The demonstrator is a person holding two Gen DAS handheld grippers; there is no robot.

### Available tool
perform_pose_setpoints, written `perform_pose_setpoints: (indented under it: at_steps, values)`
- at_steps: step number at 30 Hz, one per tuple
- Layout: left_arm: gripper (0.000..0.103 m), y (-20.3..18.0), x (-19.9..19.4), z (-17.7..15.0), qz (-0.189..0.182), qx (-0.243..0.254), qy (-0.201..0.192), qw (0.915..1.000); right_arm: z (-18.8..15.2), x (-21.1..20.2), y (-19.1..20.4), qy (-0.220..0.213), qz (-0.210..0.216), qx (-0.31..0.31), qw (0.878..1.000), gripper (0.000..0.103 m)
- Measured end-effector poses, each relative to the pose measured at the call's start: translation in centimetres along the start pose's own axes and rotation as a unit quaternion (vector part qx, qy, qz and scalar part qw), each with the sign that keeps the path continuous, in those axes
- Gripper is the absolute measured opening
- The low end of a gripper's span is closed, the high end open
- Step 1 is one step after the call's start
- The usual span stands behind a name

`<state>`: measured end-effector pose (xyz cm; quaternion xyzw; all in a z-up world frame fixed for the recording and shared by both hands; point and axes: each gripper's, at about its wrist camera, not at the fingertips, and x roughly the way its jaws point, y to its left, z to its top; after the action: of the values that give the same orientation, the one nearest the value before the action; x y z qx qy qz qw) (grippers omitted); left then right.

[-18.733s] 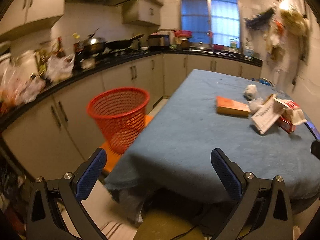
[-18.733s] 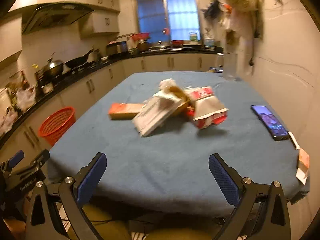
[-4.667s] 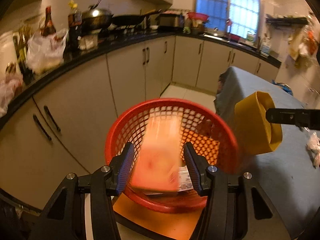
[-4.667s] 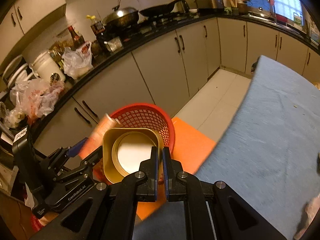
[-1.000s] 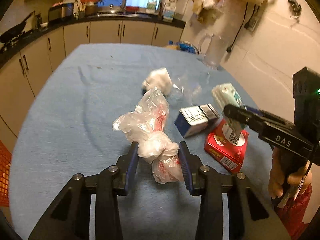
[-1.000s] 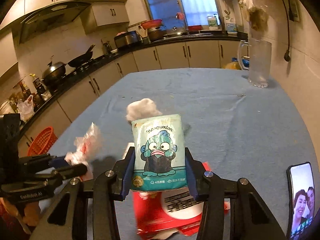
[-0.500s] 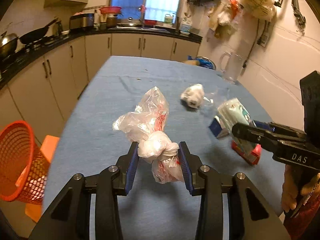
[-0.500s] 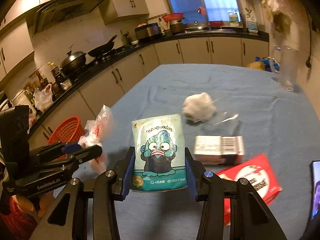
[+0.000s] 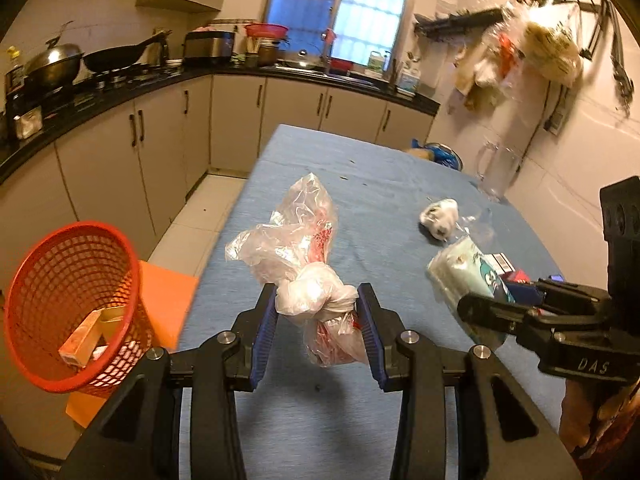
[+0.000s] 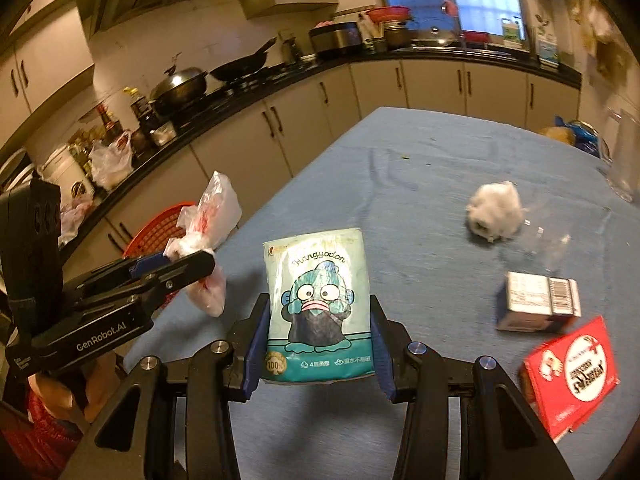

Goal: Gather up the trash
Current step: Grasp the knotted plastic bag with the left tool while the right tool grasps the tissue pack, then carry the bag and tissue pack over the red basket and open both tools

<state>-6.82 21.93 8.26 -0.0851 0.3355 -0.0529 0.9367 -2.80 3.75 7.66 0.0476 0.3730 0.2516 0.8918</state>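
My left gripper (image 9: 318, 330) is shut on a knotted clear plastic bag (image 9: 304, 256) with red print, held above the blue table (image 9: 360, 176) near its left edge. It also shows in the right wrist view (image 10: 208, 220). My right gripper (image 10: 318, 350) is shut on a teal tissue pack (image 10: 318, 304) with a cartoon fish, held upright over the table. The pack also shows in the left wrist view (image 9: 468, 276). The red mesh basket (image 9: 68, 312) stands on the floor to the left, with a box and a yellow cup inside.
On the table lie a crumpled white tissue ball (image 10: 494, 210), a clear wrapper (image 10: 548, 240), a small barcode box (image 10: 538, 302) and a red packet (image 10: 572, 372). A glass jug (image 9: 496, 172) stands at the far right. An orange stool (image 9: 168, 304) is under the basket. Cabinets line the left.
Both grippers have swung left with their loads. The basket has come further into the left wrist view, and the table trash has shifted right.
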Motion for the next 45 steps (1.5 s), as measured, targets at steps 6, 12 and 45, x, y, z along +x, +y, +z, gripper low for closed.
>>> perform_pose_setpoints:
  at_steps: [6, 12, 45]
  values:
    - [0.039, 3.0, -1.3, 0.1, 0.01, -0.023, -0.01, 0.9996, 0.9, 1.8, 3.2, 0.013, 0.013, -0.024, 1.0, 0.049]
    - [0.039, 6.0, -2.6, -0.2, 0.026, -0.045, -0.02, 0.9985, 2.1, 3.3, 6.0, 0.019, 0.029, -0.043, 0.998, 0.049]
    - [0.039, 24.0, -4.6, -2.4, 0.121, -0.163, -0.004, 0.9792, 9.0, 17.4, 18.5, 0.12, 0.142, -0.028, 0.982, 0.049]
